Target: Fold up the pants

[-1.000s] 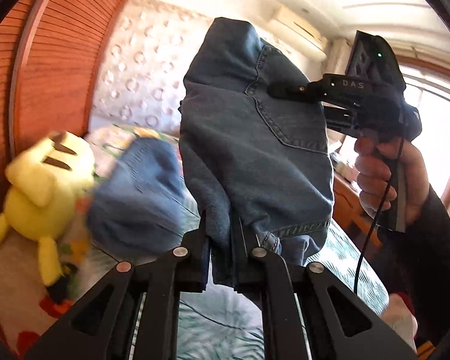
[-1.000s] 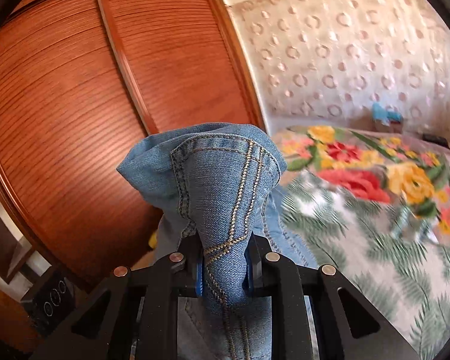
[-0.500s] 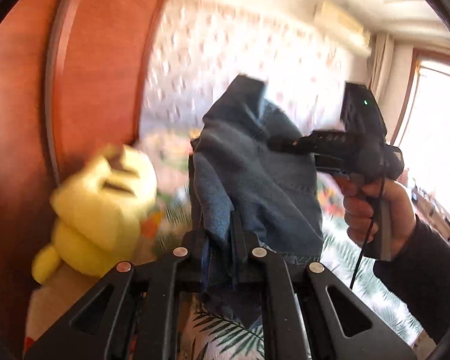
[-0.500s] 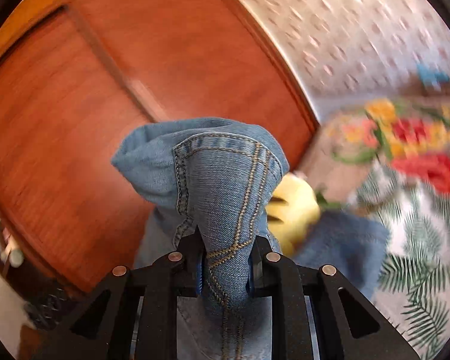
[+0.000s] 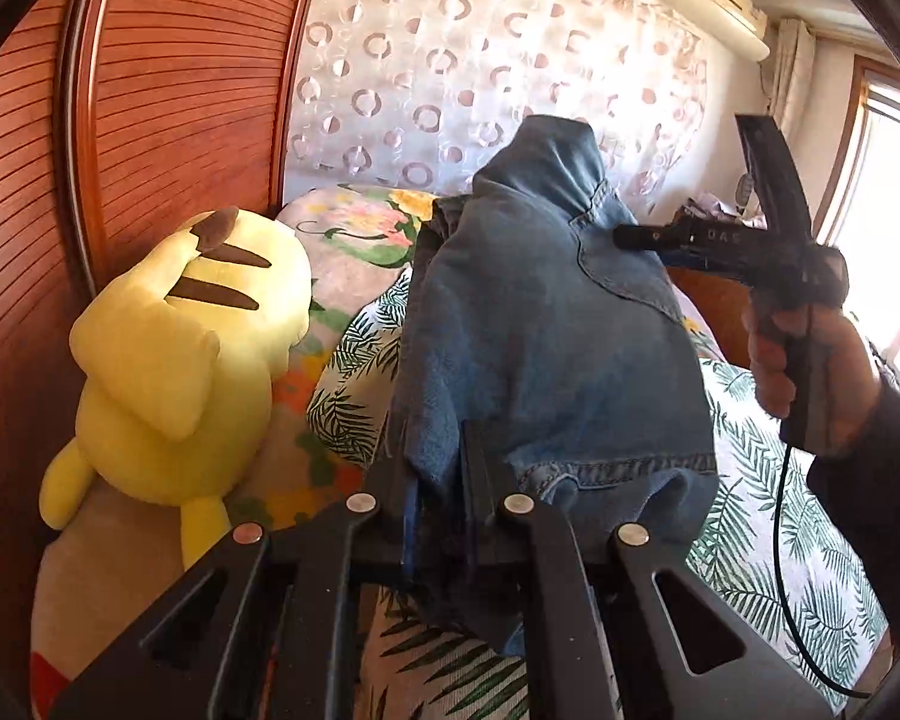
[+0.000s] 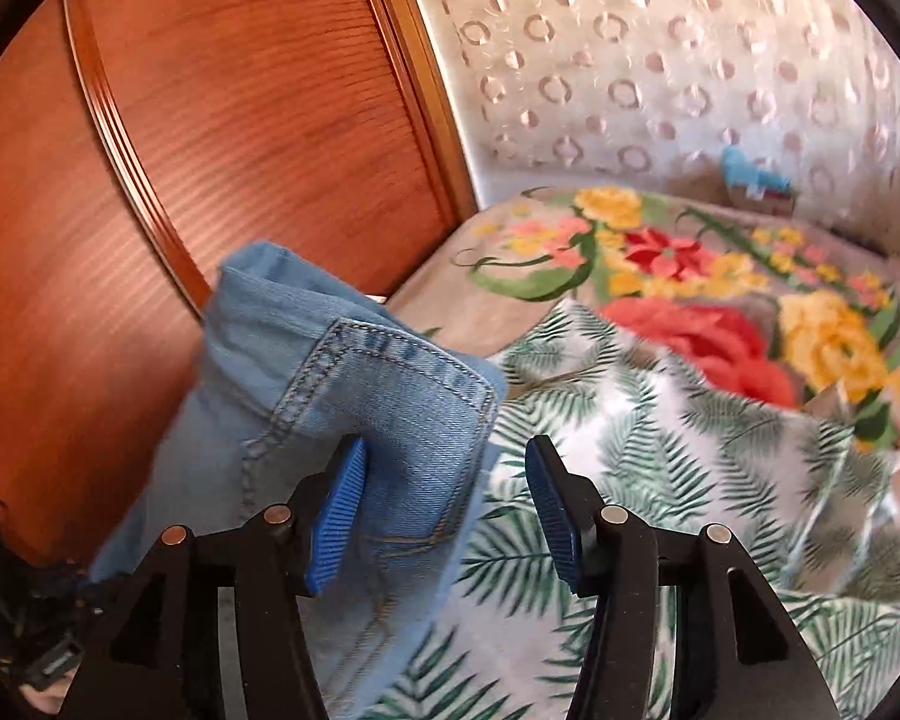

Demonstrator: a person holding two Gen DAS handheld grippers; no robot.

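While 0.5 s ago the right gripper [image 6: 444, 504] pinched the jeans [image 5: 546, 324], its 2 fingers are now spread, denim at lower left. The left gripper [image 5: 438, 504] still pinches them, frame center.

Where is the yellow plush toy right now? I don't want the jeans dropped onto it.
In the left wrist view, the yellow plush toy lies at the left on the bed, against the wooden wardrobe door, left of the held jeans.
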